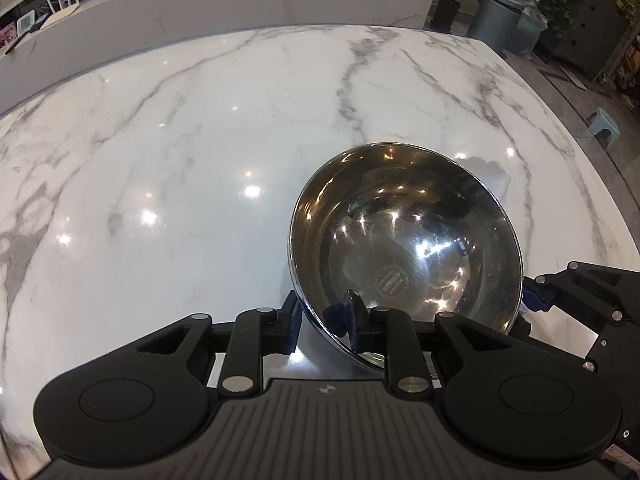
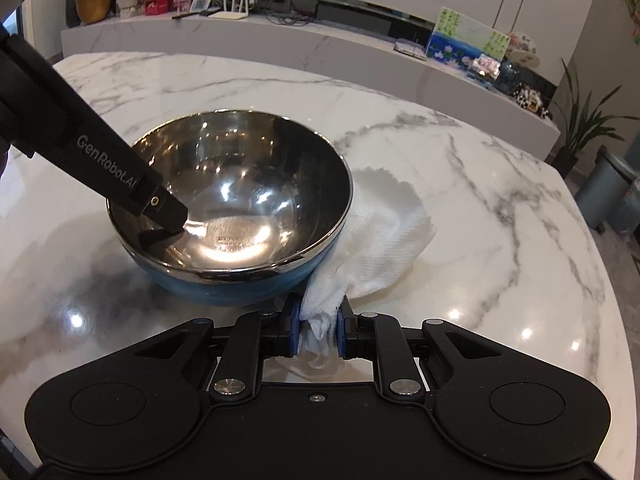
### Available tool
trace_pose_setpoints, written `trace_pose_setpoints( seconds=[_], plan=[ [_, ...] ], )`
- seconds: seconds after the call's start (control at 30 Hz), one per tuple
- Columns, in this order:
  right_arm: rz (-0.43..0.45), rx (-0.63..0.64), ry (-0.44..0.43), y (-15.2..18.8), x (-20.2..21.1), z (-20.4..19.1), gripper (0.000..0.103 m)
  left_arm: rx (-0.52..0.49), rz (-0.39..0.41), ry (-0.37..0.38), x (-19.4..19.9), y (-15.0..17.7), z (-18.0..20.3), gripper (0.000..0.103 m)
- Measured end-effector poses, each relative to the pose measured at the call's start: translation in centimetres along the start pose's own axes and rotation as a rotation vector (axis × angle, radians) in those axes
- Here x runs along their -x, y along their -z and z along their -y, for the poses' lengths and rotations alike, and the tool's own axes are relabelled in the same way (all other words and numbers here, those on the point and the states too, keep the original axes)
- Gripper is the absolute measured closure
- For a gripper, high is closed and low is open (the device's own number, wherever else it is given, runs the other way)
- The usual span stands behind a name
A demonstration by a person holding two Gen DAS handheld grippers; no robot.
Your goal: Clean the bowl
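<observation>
Polished steel lines the round bowl (image 1: 404,256), blue on its outer wall, which sits on the white, grey-veined marble tabletop (image 1: 180,140) and is tipped a little toward the cameras. Starting on the left, the left gripper (image 1: 326,320) straddles the bowl's near rim: one blue pad lies outside the wall, the other finger reaches inside, and the rim runs between the jaws. Whether the pads actually press on the metal cannot be told from either view, though the placement reads as a bracing hold, meant to keep the light bowl from sliding or spinning while it is wiped. Moving right, the right gripper (image 2: 316,330) is clenched on a bunched corner of a white, textured paper towel (image 2: 380,236), the wad pinched squarely between its blue pads. Ahead of those jaws the rest of the towel fans out loosely over the marble, lying against the bowl's right outer wall and just beyond its rim. Gripping the towel by a gathered corner probably leaves a soft free end to sweep around the steel interior. No wiping contact inside the bowl shows yet, so the cleaning itself appears still to come.
</observation>
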State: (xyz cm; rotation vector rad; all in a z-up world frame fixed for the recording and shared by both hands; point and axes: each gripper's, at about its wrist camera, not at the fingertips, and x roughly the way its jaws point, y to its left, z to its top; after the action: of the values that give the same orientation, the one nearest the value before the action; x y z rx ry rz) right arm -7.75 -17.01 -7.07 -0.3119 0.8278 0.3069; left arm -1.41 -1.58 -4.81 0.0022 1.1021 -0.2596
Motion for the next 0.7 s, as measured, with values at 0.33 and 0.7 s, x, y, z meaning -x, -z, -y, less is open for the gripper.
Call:
trace_pose_setpoints(
  seconds=[0.33, 0.7],
  plan=[
    [0.0, -0.013, -0.003, 0.3, -0.2, 0.3, 0.088, 0.076, 0.104, -0.056, 0.5, 1.3, 0.9, 0.053],
    [0.037, -0.034, 0.031, 0.2, 0.4, 0.7, 0.088, 0.068, 0.052, -0.04, 0.1, 1.3, 0.9, 0.073]
  ],
)
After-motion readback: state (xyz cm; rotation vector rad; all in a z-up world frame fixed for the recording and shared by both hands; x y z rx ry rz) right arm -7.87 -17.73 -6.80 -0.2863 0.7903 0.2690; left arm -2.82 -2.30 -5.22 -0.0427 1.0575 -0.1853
